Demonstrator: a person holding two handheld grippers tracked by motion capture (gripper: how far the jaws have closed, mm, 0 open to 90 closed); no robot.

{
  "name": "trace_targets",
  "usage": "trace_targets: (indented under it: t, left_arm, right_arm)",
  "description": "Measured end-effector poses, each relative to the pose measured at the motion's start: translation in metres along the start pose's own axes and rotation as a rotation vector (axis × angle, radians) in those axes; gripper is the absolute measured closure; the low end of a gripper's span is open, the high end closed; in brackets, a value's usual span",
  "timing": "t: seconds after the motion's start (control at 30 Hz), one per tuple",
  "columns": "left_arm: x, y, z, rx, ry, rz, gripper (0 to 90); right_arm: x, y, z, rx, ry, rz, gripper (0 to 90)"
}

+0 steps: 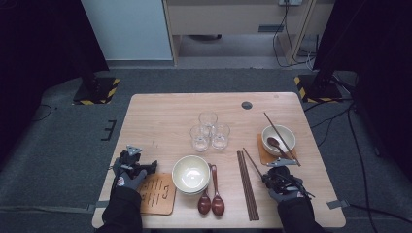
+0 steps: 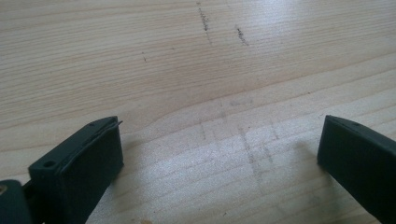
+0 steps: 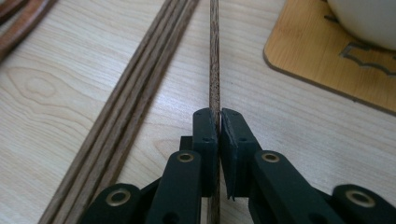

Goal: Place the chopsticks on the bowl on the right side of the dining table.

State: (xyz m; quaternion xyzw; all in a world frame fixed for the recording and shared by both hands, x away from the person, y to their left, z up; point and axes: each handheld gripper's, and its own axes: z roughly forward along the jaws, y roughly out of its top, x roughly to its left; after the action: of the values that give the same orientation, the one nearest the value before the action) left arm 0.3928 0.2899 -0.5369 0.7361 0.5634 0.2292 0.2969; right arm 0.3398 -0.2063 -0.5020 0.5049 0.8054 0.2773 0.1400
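the right claw (image 3: 219, 123) is clenched on a single dark wooden chopstick (image 3: 214, 56), its two black jaws pressed against the stick from either side, low over the counter (image 1: 160, 116). in the high view that claw (image 1: 270, 175) sits just in front of the wooden coaster (image 1: 263, 154), and the chopstick (image 1: 252, 162) runs from the claw up and leftward, passing close beside the coaster's left edge. the coaster carries a white bowl (image 1: 286, 133) with a brown spoon (image 1: 274, 144) in it and another chopstick (image 1: 279, 132) laid across its rim. to the left of the coaster lies a bundle of chopsticks (image 1: 247, 184), side by side and pointing away from the person; in the right gripper view they (image 3: 126, 107) lie just apart from the held stick.

the left claw (image 2: 219, 154) is released, jaws wide apart over bare wood with nothing between them. it (image 1: 150, 166) hovers far left of the coaster.
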Motion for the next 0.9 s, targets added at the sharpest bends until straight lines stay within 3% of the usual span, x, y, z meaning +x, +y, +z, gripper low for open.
trace_targets:
  t: [0.9]
  left_arm:
    - [0.000,0.000,0.000,0.000,0.000,0.000,0.0]
  right_arm:
    - [-0.007,0.021,-0.044,-0.163,0.063,0.041,85.1]
